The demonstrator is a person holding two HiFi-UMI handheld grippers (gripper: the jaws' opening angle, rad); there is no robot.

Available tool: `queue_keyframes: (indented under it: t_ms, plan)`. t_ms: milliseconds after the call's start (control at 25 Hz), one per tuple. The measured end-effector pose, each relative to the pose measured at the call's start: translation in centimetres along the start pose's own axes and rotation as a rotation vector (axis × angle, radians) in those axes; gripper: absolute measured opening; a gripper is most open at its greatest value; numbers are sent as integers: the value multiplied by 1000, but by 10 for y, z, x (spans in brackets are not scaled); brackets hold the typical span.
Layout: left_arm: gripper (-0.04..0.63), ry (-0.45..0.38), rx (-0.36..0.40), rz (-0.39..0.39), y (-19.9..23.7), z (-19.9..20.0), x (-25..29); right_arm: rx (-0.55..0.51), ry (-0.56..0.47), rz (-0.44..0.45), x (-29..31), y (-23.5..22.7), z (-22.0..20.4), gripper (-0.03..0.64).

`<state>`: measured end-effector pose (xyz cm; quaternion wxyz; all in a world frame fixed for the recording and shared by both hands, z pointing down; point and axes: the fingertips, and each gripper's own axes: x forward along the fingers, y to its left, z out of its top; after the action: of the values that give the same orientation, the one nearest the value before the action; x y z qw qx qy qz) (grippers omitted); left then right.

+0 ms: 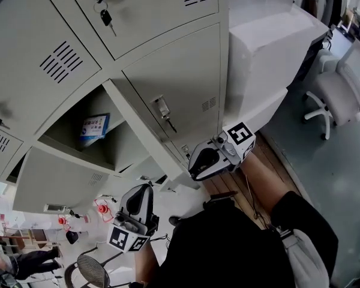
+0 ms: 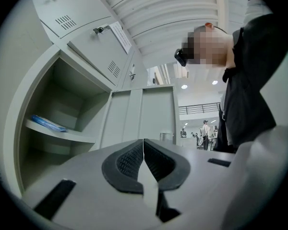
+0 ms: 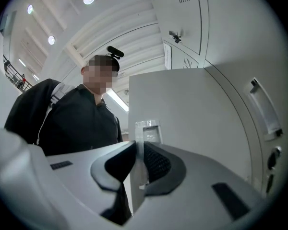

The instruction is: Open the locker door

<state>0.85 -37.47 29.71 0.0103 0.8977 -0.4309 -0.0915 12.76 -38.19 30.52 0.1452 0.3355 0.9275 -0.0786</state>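
Note:
A bank of grey lockers (image 1: 138,17) fills the head view. One compartment (image 1: 87,131) stands open, with a blue packet (image 1: 95,129) on its shelf and its door (image 1: 60,182) swung out at lower left. My right gripper (image 1: 196,169) (image 3: 138,147) is shut on the thin edge of a grey locker door (image 3: 192,109), just below a small latch plate (image 3: 148,131). My left gripper (image 1: 145,188) (image 2: 143,147) hangs lower left, jaws shut with nothing between them, facing the open compartment (image 2: 62,114) and its shelf (image 2: 62,134).
Keys hang in the locks of closed doors (image 1: 105,15) (image 1: 167,119). A white cabinet (image 1: 270,47) stands right of the lockers, with an office chair (image 1: 342,89) beyond it. The person's dark trousers (image 1: 240,245) fill the bottom. Other people (image 2: 206,133) stand far off.

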Motion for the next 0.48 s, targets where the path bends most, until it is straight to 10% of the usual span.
queue_keyframes:
  t_ms: [480]
  plan:
    - [17, 8, 5, -10, -3, 0, 15, 37, -2, 80, -21, 2, 7, 51]
